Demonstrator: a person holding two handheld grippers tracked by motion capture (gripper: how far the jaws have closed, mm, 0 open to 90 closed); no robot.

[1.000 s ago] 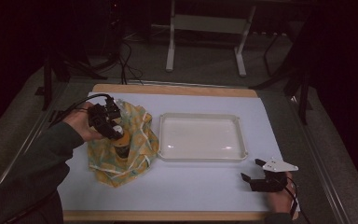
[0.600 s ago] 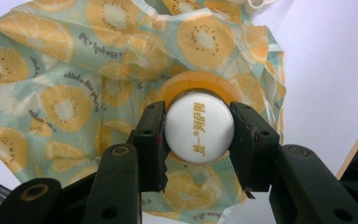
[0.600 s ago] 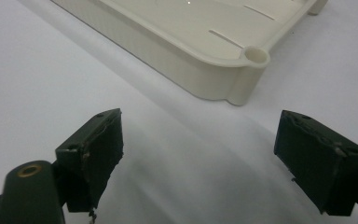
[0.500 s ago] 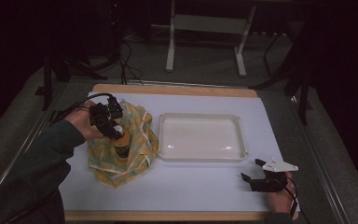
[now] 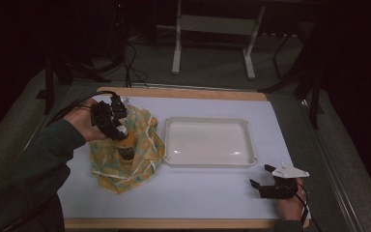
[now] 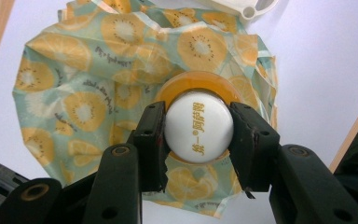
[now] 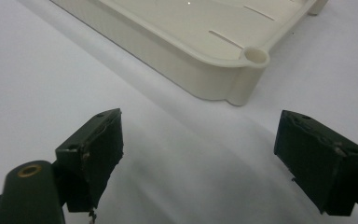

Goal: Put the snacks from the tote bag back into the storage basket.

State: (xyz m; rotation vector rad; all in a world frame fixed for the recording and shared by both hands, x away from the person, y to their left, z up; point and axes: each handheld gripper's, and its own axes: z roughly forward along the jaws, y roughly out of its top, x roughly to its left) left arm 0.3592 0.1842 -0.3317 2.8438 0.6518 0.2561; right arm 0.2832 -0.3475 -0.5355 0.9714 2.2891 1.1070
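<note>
Bottle (image 6: 198,125) on the cloth (image 6: 74,88), at 9 o'clock from the tray (image 5: 207,159). Hard, smooth, likely slippery; best held by the cap. Left gripper (image 6: 198,140) squeezing that cap. Right gripper (image 7: 200,154) wide apart, holding nothing.

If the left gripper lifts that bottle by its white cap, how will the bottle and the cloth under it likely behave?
The left gripper clamps the round, glossy white cap, so the bottle could slip or twist. It looks small, probably light. The fruit-print cloth lies crumpled and floppy; it would likely stay behind or drag slightly.
</note>
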